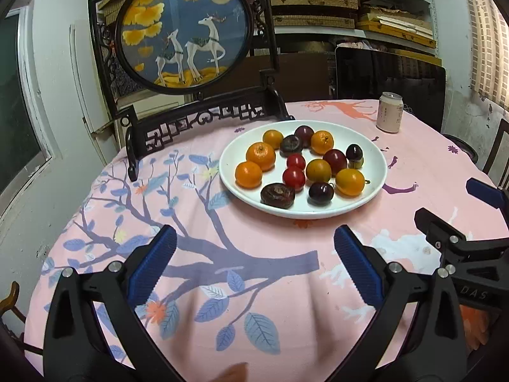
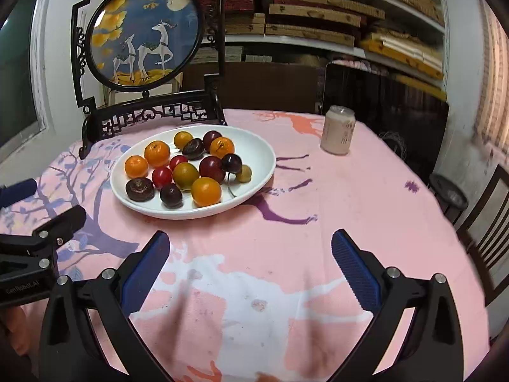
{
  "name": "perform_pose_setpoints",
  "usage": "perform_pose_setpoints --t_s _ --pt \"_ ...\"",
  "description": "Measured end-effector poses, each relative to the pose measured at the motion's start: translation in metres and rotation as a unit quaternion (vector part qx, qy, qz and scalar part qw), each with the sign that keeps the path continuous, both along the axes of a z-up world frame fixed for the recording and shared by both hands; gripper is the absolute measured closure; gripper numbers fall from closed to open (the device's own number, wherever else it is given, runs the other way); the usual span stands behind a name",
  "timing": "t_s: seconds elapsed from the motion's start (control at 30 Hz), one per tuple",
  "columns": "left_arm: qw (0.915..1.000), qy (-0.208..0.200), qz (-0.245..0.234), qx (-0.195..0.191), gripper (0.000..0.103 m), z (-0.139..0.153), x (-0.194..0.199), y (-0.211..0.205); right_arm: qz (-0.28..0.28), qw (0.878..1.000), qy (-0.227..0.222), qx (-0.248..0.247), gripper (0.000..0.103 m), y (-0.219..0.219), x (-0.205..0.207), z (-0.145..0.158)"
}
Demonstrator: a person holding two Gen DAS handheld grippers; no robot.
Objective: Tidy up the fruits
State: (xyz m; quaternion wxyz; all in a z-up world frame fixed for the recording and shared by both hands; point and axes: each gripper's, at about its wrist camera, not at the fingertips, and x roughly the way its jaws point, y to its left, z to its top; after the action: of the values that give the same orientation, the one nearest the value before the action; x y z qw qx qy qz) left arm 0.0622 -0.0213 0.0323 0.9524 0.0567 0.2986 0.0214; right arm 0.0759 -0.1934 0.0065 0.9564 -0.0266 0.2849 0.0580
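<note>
I hold my left gripper (image 1: 254,254) and right gripper (image 2: 249,254) wide open and empty above the pink tabletop (image 2: 350,222). The white plate (image 1: 375,172) of mixed orange, red and dark fruits (image 1: 261,156) sits ahead. Only my right view shows a long stem (image 2: 229,184) on one dark fruit.

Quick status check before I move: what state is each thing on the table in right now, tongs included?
Left tongs: open, empty, above the cloth.
Right tongs: open, empty, above the cloth.
White plate: upright on the table, filled with mixed fruits.
Drink can: upright, away from the plate; top unclear.
Deer screen: standing behind the plate.
</note>
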Motion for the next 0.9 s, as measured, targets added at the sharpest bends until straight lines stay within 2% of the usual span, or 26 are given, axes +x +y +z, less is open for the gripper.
perform_pose_setpoints --t_s 0.27,0.9 --pt "0.9988 0.013 -0.023 -0.042 0.002 0.001 0.001 0.007 0.007 0.999 0.031 0.04 0.001 -0.005 0.003 -0.004" --pt "0.999 0.018 -0.026 -0.033 0.002 0.0 0.001 0.002 0.021 0.997 0.056 0.043 0.001 0.001 0.006 -0.011"
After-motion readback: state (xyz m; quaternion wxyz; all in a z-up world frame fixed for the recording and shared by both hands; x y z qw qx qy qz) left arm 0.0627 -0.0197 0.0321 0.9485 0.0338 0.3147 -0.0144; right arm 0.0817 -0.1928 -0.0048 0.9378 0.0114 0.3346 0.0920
